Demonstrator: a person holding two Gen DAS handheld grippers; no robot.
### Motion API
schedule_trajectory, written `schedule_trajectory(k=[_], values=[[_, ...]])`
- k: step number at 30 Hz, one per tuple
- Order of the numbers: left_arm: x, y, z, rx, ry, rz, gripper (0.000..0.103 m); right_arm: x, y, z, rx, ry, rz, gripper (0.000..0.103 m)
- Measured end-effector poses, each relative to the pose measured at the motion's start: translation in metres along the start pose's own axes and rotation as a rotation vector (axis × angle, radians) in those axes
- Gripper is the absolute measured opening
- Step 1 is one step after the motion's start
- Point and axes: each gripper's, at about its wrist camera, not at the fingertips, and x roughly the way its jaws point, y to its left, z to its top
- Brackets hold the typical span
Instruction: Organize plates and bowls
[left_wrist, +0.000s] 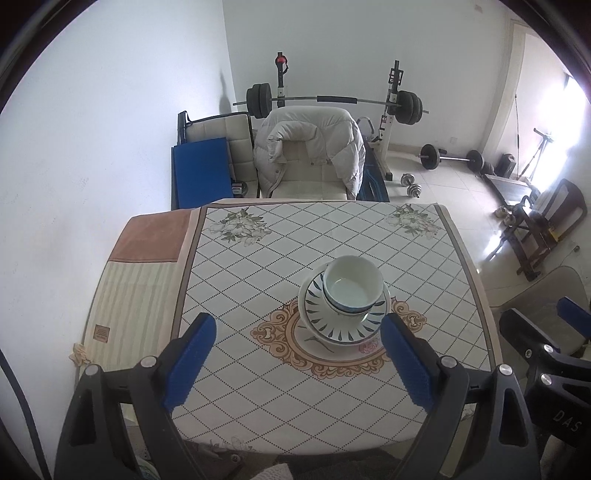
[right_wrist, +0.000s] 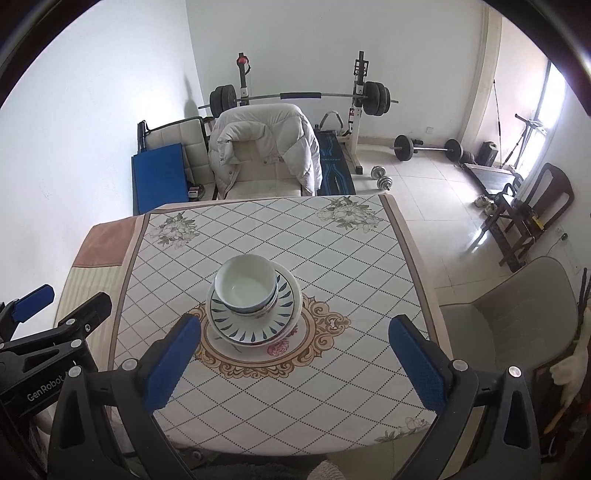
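A white bowl (left_wrist: 352, 286) sits nested in a second bowl on a stack of plates with a blue leaf pattern (left_wrist: 321, 317) at the middle of the table. The same bowl (right_wrist: 246, 284) and plates (right_wrist: 240, 326) show in the right wrist view. My left gripper (left_wrist: 297, 354) is open and empty, held above the near side of the table, short of the stack. My right gripper (right_wrist: 293, 358) is open and empty, likewise near the front edge, with the stack just beyond its left finger. Each gripper shows at the edge of the other's view.
The table carries a diamond-patterned cloth (left_wrist: 258, 266) with a striped mat (left_wrist: 140, 295) on its left. A chair with a white jacket (left_wrist: 310, 147) stands behind the table. A grey chair (right_wrist: 517, 314) stands on the right. Weights lie on the floor (right_wrist: 424, 147).
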Motion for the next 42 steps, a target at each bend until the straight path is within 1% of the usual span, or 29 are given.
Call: schedule_trajectory(k=[2, 9, 18, 20, 21, 22, 28, 33, 39, 42], values=[[-0.012, 0.002, -0.004, -0.015, -0.007, -0.004, 0.091, -0.019, 0.001, -0.006, 0.002, -0.022, -0.004, 0.103], [-0.049, -0.002, -0.025, -0.066, -0.028, 0.027, 0.091, -0.082, 0.000, -0.025, -0.019, -0.114, -0.020, 0.103], [-0.080, -0.017, -0.062, -0.090, -0.037, 0.079, 0.091, -0.124, -0.014, -0.055, -0.071, -0.132, -0.014, 0.103], [-0.085, -0.020, -0.067, -0.090, -0.047, 0.083, 0.093, -0.131, -0.019, -0.062, -0.077, -0.134, -0.014, 0.103], [-0.087, -0.021, -0.069, -0.092, -0.054, 0.082, 0.098, -0.134, -0.021, -0.066, -0.076, -0.136, -0.012, 0.103], [-0.090, -0.021, -0.072, -0.095, -0.058, 0.078, 0.099, -0.137, -0.023, -0.068, -0.075, -0.138, -0.010, 0.103], [-0.099, -0.024, -0.078, -0.080, -0.072, 0.077, 0.099, -0.147, -0.031, -0.079, -0.070, -0.126, 0.008, 0.103], [-0.106, -0.017, -0.074, -0.081, -0.102, 0.077, 0.099, -0.151, -0.027, -0.080, -0.072, -0.133, -0.018, 0.103], [-0.108, -0.008, -0.074, -0.072, -0.111, 0.086, 0.100, -0.159, -0.019, -0.076, -0.069, -0.167, -0.063, 0.103], [-0.111, -0.004, -0.074, -0.077, -0.121, 0.089, 0.100, -0.164, -0.016, -0.075, -0.060, -0.184, -0.073, 0.103]])
